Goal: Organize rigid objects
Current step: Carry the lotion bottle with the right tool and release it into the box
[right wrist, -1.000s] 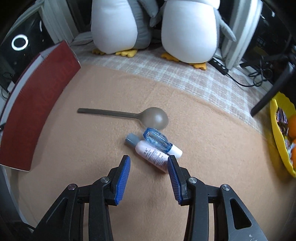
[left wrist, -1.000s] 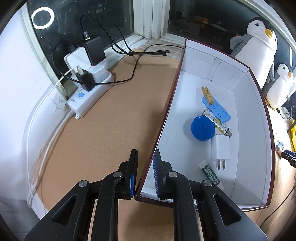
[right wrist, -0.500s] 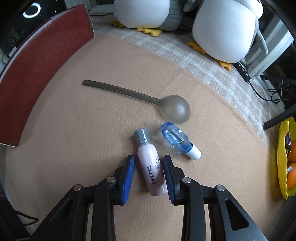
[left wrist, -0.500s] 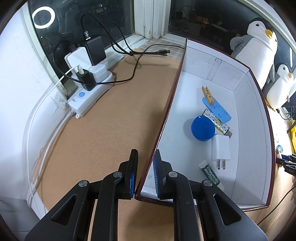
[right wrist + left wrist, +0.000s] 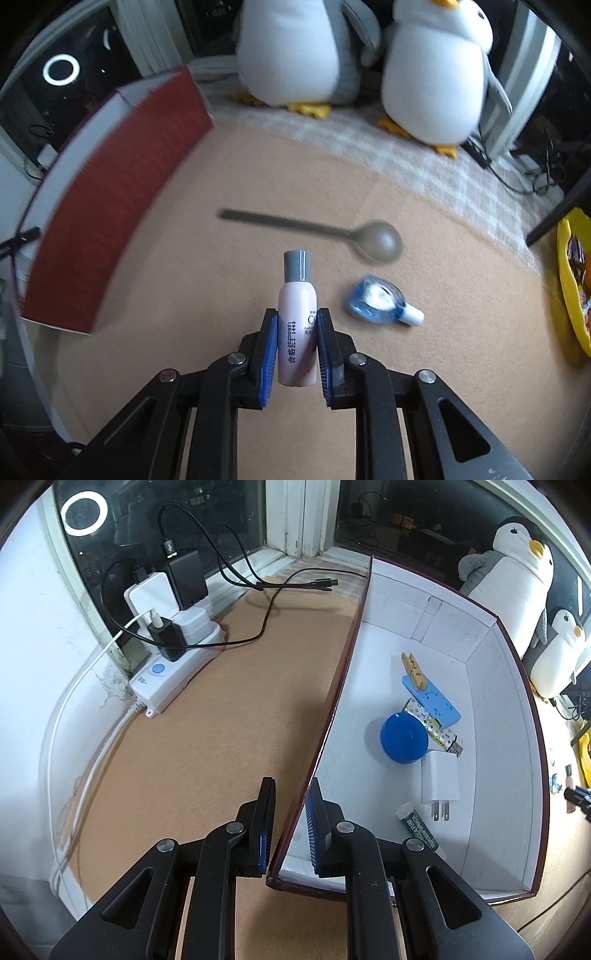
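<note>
My right gripper (image 5: 294,325) is shut on a pale pink bottle (image 5: 297,314) with a grey cap and holds it above the tan mat. A grey spoon (image 5: 332,234) and a small clear blue bottle (image 5: 380,301) lie on the mat beyond it. The open box (image 5: 110,192), dark red outside and white inside, stands at the left. My left gripper (image 5: 290,814) is shut on the box's left wall (image 5: 332,709) near its front corner. Inside lie a blue round lid (image 5: 404,738), a white charger (image 5: 439,775), a blue card (image 5: 432,699), a wooden clothespin (image 5: 413,666) and a green tube (image 5: 417,827).
A white power strip (image 5: 173,668) with plugs and black cables (image 5: 266,602) sits at the far left by the window. Two plush penguins (image 5: 369,55) stand behind the mat. A yellow bowl (image 5: 572,288) is at the right edge.
My right gripper closed on the pink bottle and lifted it off the mat, turning toward the box. The left gripper has not moved.
</note>
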{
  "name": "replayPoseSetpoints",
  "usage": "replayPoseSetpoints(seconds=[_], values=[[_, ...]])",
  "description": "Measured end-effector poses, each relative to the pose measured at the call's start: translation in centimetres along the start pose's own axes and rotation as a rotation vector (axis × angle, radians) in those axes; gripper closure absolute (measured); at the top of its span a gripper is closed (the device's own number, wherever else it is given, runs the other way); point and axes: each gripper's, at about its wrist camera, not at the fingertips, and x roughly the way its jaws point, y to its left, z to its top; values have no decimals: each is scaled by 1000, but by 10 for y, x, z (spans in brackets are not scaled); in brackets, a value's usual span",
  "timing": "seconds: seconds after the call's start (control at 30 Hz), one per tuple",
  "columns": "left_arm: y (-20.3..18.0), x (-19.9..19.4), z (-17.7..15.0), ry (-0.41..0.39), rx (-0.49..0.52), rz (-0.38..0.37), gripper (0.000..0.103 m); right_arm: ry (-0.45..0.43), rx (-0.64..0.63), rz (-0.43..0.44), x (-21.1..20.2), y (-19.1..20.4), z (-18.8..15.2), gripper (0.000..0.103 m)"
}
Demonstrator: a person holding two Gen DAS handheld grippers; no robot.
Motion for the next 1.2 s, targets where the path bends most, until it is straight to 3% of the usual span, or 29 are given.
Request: replayPoseSetpoints(seconds=[0.17, 0.37, 0.73, 1.2], values=[[0, 2, 2, -1, -1, -7, 90, -80, -63, 78, -28, 48, 26, 85], [0, 7, 4, -1, -3, -21, 90, -111, -151, 142, -39, 110, 52, 85], [-1, 18, 7, 11, 9, -42, 91, -72, -279, 185, -23, 192, 73, 85], [1, 21, 7, 2, 15, -48, 93, 31, -381, 186, 24, 256, 76, 85]])
